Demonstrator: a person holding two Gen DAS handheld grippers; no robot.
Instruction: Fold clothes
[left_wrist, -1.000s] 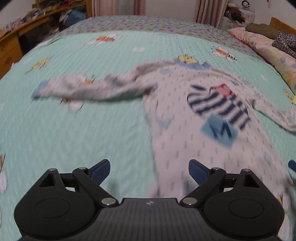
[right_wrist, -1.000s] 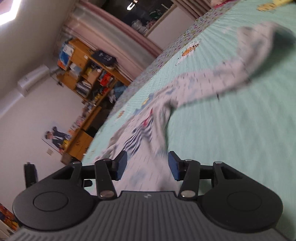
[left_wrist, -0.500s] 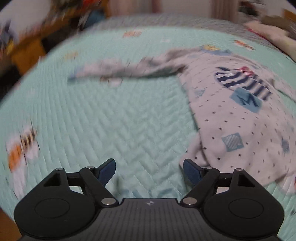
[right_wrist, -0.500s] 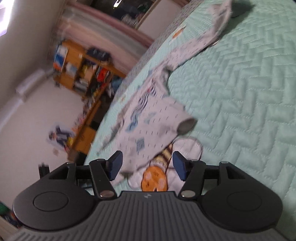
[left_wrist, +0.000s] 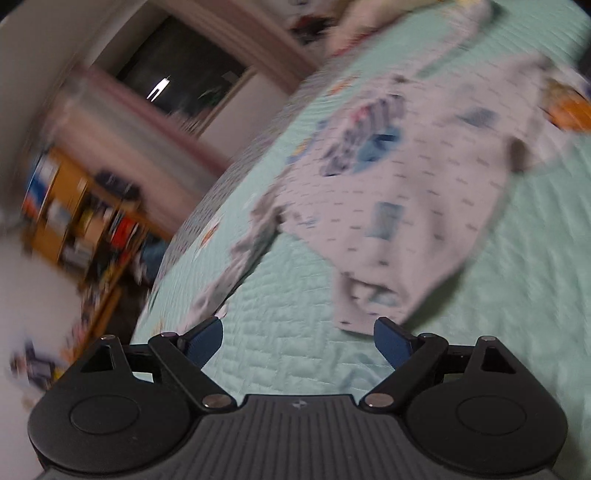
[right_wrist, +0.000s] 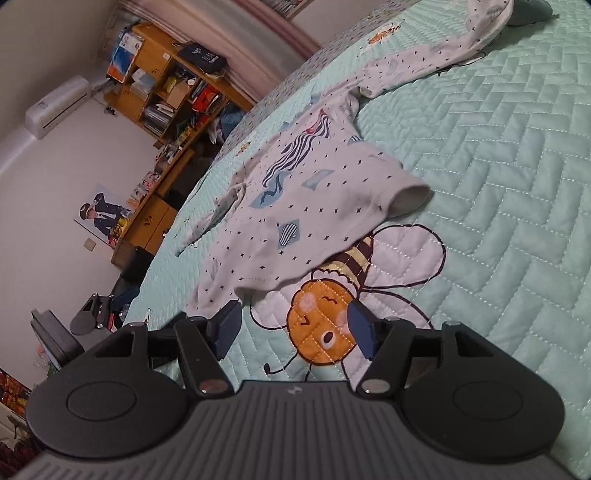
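Right wrist view shows the baby romper (right_wrist: 317, 206) spread on the bed (right_wrist: 498, 166), both the right gripper (right_wrist: 293, 328) and left gripper (left_wrist: 297, 341) opening and empty, so a low pinch might snag the quilt.

Both cameras sit just behind their claws and look forward and slightly down, low over the bed (right_wrist: 517, 147). The left wrist view is rolled and motion-blurred; the left claw (left_wrist: 299, 341) fills its lower edge, close to the hem of the white patterned garment (left_wrist: 406, 192). The right wrist view is sharp and also tilted, with the right claw (right_wrist: 293, 328) above an embroidered bee (right_wrist: 325, 325). Both views share the garment, the quilted bedspread and the wooden shelves (right_wrist: 166, 81) along the far wall.
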